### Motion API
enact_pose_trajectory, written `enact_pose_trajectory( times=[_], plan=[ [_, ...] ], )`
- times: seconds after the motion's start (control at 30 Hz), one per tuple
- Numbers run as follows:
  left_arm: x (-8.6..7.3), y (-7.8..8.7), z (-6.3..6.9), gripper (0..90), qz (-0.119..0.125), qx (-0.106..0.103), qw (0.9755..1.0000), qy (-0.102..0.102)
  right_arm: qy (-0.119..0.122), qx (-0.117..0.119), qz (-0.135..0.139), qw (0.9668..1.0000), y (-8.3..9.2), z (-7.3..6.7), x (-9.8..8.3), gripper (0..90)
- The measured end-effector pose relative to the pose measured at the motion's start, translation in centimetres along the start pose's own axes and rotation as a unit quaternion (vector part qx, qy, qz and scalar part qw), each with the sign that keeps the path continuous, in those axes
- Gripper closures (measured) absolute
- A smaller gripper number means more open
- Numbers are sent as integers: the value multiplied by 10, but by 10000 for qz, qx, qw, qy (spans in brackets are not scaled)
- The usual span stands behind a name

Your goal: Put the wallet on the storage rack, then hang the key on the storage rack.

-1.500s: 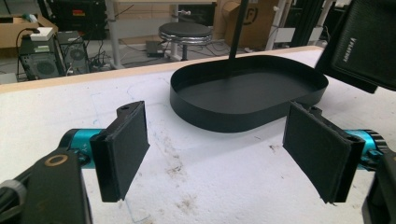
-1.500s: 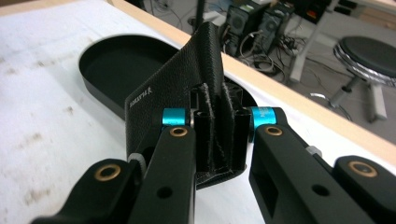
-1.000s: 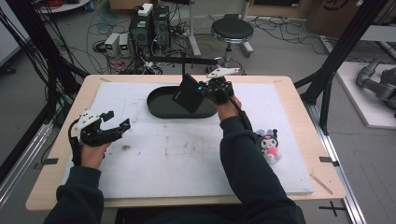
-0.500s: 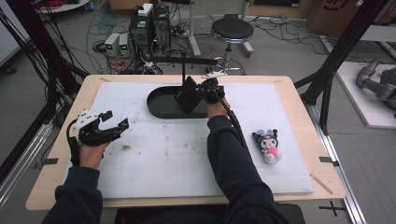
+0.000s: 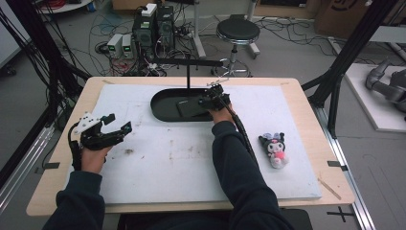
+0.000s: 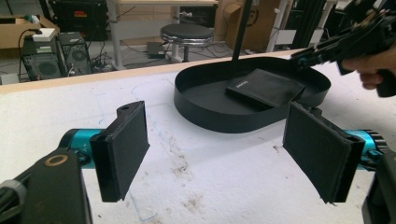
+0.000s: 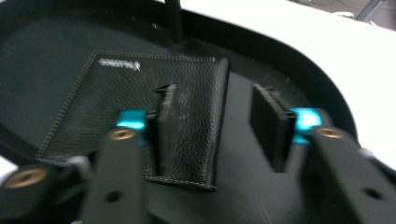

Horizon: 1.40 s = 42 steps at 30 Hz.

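Black leather wallet (image 7: 140,116) flat in oval tray (image 5: 163,111), right hand-held gripper (image 7: 212,121) spread above its edge

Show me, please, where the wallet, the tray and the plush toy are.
wallet (image 7: 140,107): right gripper view, on its leather face.
tray (image 6: 219,122): left gripper view, on its near outer wall.
plush toy (image 5: 274,146): high view, on its head.

Wallet (image 7: 140,112): black grained leather, pale stitched edge. Tray (image 6: 205,112): matt black, smooth. Table cover (image 5: 191,158): white, rough, stained. Table edge (image 5: 335,143): pale wood. Plush toy (image 5: 274,147): soft fabric.
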State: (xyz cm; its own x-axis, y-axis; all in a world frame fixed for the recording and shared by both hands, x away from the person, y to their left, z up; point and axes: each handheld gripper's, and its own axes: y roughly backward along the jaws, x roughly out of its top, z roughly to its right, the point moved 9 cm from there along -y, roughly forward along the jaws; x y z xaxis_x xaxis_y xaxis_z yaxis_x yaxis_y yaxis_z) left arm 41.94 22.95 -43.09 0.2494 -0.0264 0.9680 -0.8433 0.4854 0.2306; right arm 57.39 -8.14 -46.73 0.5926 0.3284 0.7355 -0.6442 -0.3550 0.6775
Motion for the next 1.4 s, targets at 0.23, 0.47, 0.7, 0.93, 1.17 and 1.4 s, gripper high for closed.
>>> enact_pose_trajectory(
  times=[0.23,0.47,0.7,0.93,1.17,1.4],
  plan=[
    [-1,-1,1,220,-39,-8,10000,-39,83,-83,191,9997,47,24,10,298],
    [-2,-1,0,220,-62,31,10000,-60,362,-34,348,9987,109,46,-9,207],
    [-2,0,2,220,-93,20,9999,-94,469,37,692,9965,154,62,-48,206],
    [-4,-1,1,224,-106,35,9999,-62,395,-7,663,9970,184,88,-101,206],
    [-3,-4,4,228,-103,28,9999,-74,221,-386,588,9973,197,107,-131,206],
    [-3,-5,2,228,-90,6,10000,-37,159,-691,556,9959,208,116,-139,206]
  ],
)
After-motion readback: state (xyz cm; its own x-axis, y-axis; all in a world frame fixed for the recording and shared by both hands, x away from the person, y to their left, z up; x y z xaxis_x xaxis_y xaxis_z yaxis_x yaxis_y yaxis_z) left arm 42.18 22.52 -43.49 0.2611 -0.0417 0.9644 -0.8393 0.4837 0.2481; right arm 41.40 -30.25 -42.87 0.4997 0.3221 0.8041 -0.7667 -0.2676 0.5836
